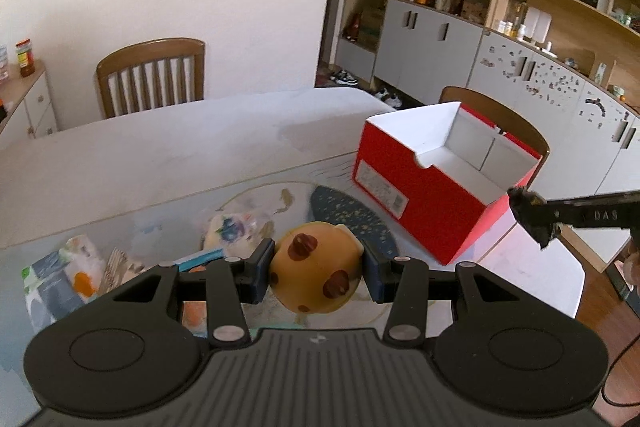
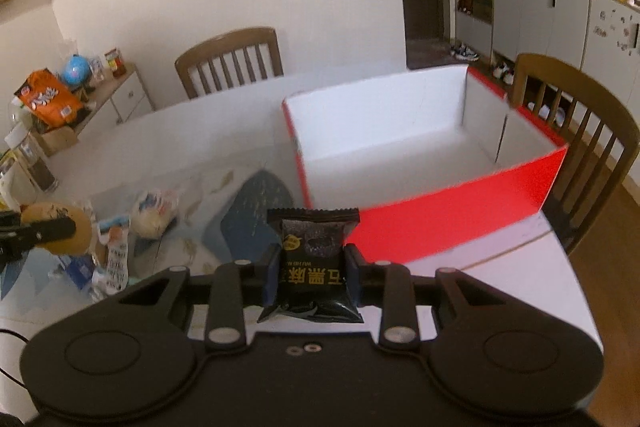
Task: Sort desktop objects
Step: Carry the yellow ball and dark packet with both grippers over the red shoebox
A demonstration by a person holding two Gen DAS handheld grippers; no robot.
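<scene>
The left gripper [image 1: 316,269] pinches a round yellow toy [image 1: 314,267] with brown spots between its pads, held above the clutter of packets [image 1: 76,267] on the table [image 1: 160,147]. The right gripper [image 2: 312,267] is clamped on a black snack packet [image 2: 312,259], which stands upright between its fingers. Just ahead of both sits the open red box [image 2: 440,223], white inside, near the table's edge beside a wooden chair [image 2: 576,131].
</scene>
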